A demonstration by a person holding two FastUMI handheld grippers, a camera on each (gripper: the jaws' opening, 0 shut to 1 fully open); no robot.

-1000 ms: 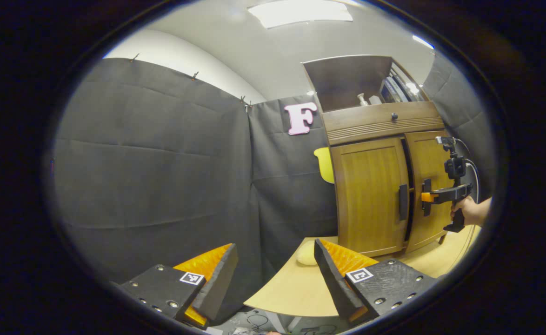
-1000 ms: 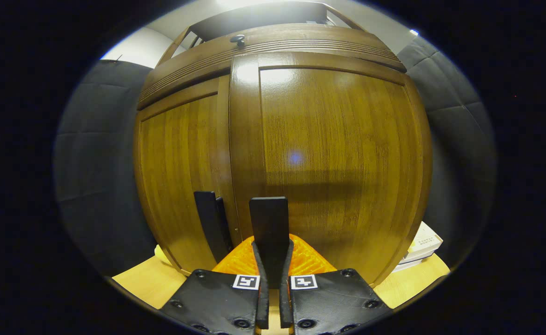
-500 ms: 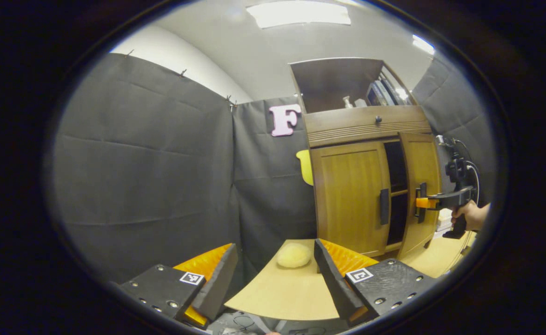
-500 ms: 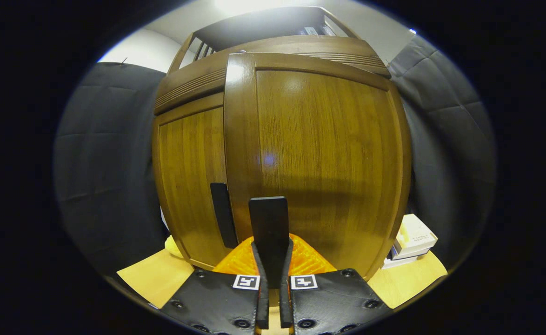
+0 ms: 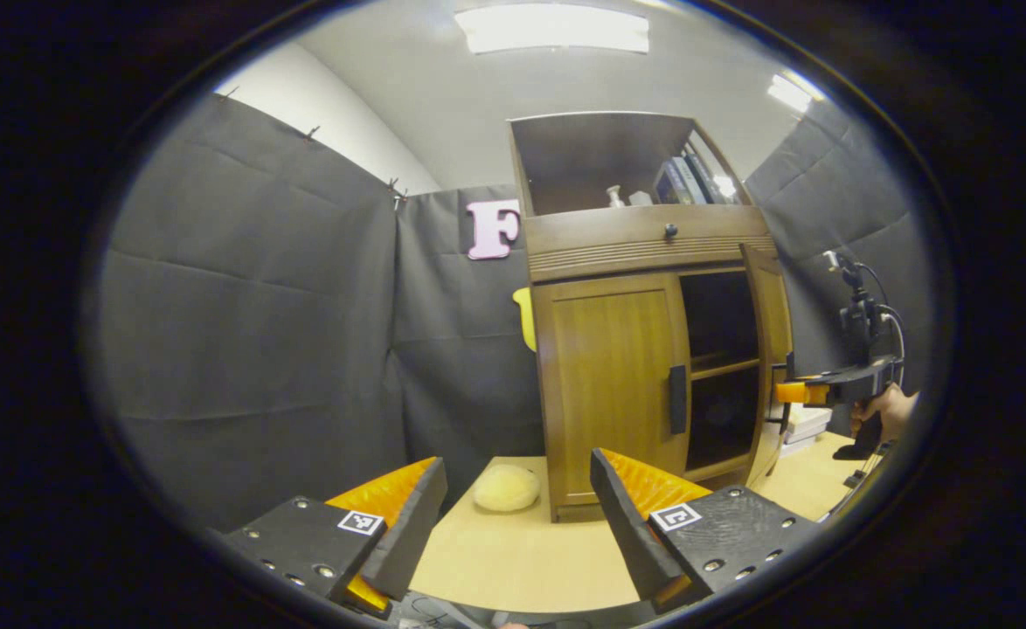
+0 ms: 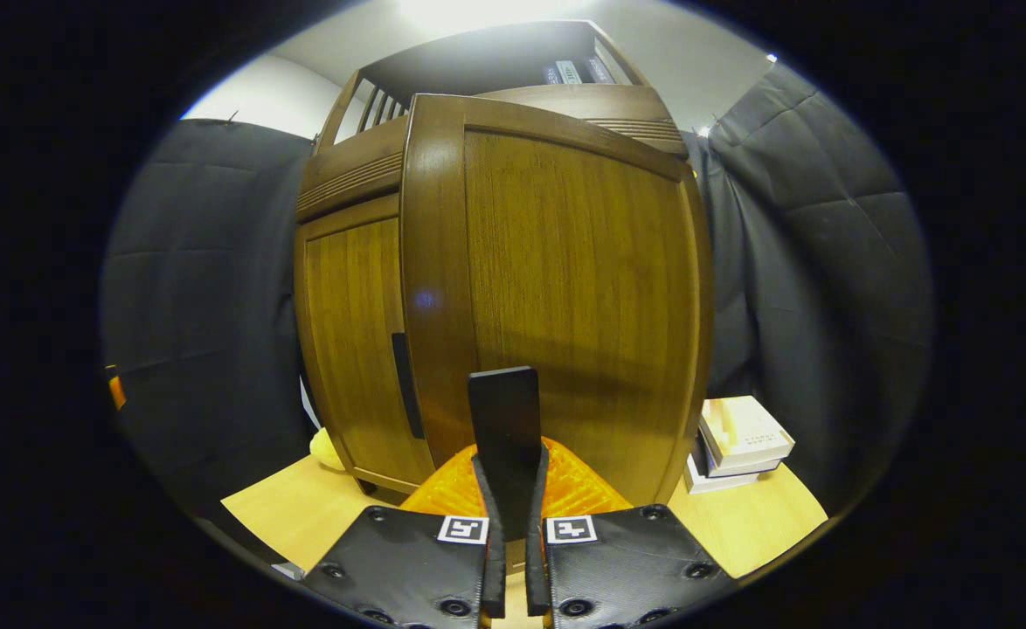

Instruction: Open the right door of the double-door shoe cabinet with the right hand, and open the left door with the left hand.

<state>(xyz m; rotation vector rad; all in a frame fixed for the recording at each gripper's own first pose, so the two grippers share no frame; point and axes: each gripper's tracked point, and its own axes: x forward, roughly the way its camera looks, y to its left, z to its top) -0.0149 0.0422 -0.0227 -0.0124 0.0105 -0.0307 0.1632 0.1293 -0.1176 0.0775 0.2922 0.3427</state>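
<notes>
Clamping the right door's handle (image 6: 504, 411), the right gripper (image 6: 509, 489) has the right door (image 5: 766, 367) swung wide on the shoe cabinet (image 5: 644, 253) standing on the table (image 5: 530, 559). Left door (image 5: 613, 384) is closed; left gripper (image 5: 513, 515) hangs released, well apart from it.

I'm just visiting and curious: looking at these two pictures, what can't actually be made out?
- Dark lower shelf space in the brown wooden shoe cabinet, left gripper view: too shadowed to tell contents.
- Right wooden door's black handle, right gripper view: lower part hidden between the right hand-held gripper fingers.
- Top-shelf items: too small.
</notes>
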